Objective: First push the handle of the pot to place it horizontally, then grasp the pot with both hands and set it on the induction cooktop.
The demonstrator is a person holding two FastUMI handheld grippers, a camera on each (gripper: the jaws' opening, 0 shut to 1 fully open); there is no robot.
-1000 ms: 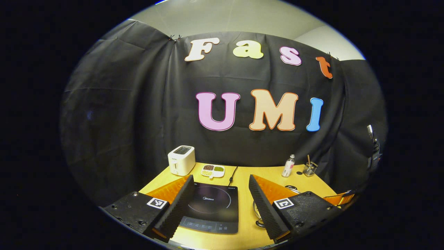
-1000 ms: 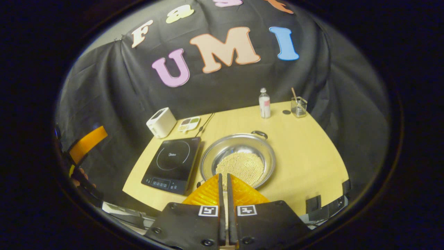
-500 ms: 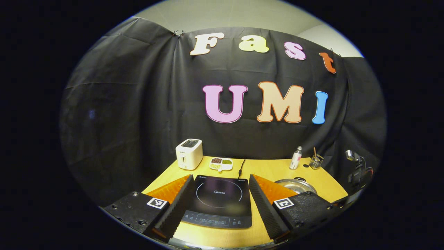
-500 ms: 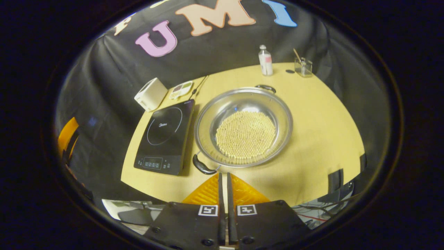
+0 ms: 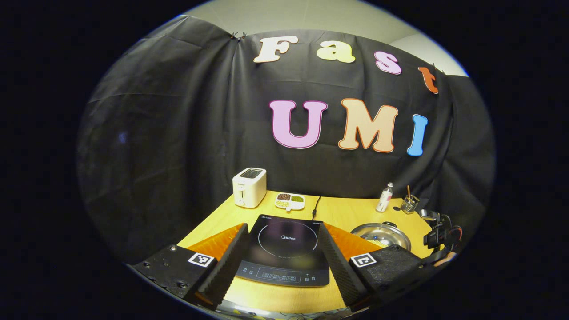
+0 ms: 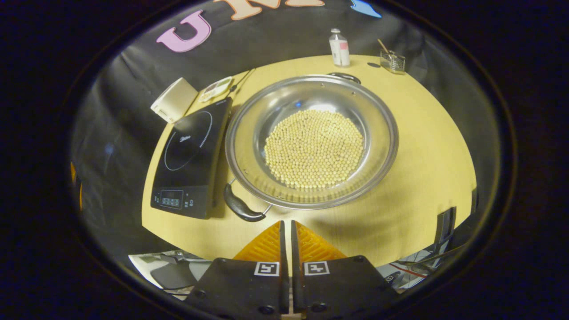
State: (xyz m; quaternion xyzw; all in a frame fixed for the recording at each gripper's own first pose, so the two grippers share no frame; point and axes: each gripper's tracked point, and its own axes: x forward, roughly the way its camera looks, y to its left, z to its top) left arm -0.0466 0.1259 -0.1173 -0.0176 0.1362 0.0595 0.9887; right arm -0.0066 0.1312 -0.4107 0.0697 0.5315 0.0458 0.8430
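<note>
A wide steel pot (image 6: 249,146) holding pale beans sits on the wooden table, just right of the black induction cooktop (image 6: 189,155). Its near black handle (image 6: 240,208) points toward the table's front-left; the far handle (image 6: 344,76) lies at the back. My right gripper (image 6: 286,224) is shut with nothing in it, hovering above the front edge, just right of the near handle. In the left gripper view, my left gripper (image 5: 282,229) stands open, framing the cooktop (image 5: 286,249), with the pot (image 5: 382,234) to its right and the other gripper (image 5: 438,233) beyond.
A white toaster (image 5: 249,187) and a divided dish of beans (image 5: 290,201) stand at the back left. A small bottle (image 6: 339,42) and a glass with a stick (image 6: 392,60) are at the back right. The cooktop's cord (image 5: 315,205) runs to the rear.
The right gripper has moved forward and tilted down over the pot, staying shut. The left gripper has shifted left, bringing the cooktop between its open fingers.
</note>
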